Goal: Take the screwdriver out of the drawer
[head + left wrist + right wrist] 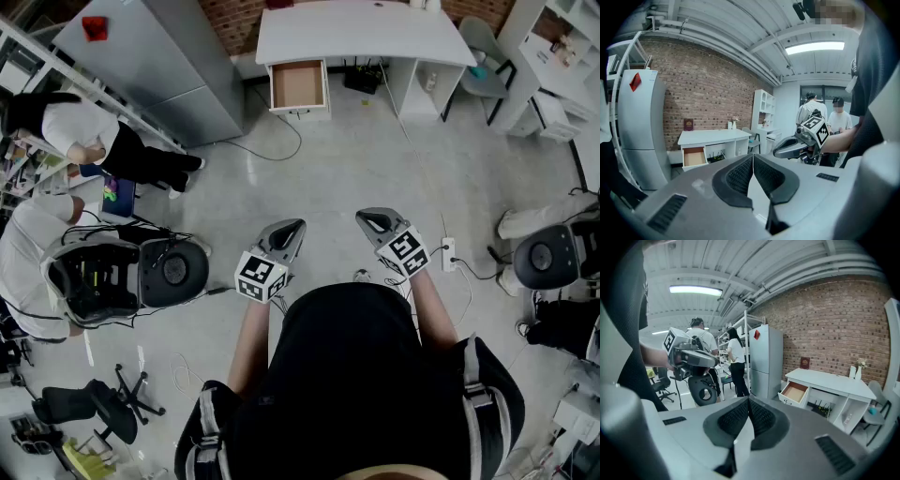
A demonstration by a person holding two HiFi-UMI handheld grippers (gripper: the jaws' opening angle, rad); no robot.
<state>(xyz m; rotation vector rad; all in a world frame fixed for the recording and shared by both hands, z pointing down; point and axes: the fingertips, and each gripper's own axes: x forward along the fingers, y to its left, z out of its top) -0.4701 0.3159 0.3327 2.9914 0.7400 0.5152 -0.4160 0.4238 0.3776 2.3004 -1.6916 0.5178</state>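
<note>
- Head view: the left claw (291, 229) and the right claw (374, 221) are held out side by side over the grey floor (375, 169), a little apart, each tilted slightly down.
- A white table (366, 33) stands well away at 12 o'clock, against a brick wall (234, 19).
- The drawer (298, 84) hangs open from the table's left end, at about 11 o'clock from the claws. Its brown inside shows, but it is too small here to make out the screwdriver.
- A grey fridge (159, 66) stands at 10 o'clock, and a person in a white shirt (75, 127) bends at 9 o'clock. A power strip (448, 253) lies on the floor at 3 o'clock, just beside the right claw.
- Left gripper view: the left claw's ribbed pads are pressed together with nothing between them. The open drawer is at 10 o'clock, far behind the tips, and the right claw hangs at 2 o'clock.
- Right gripper view: the right claw's pads also meet, empty. The drawer is at 1 o'clock with the fridge to its left, and the left claw is at 10 o'clock. The drawer's contents cannot be told here either.
</note>
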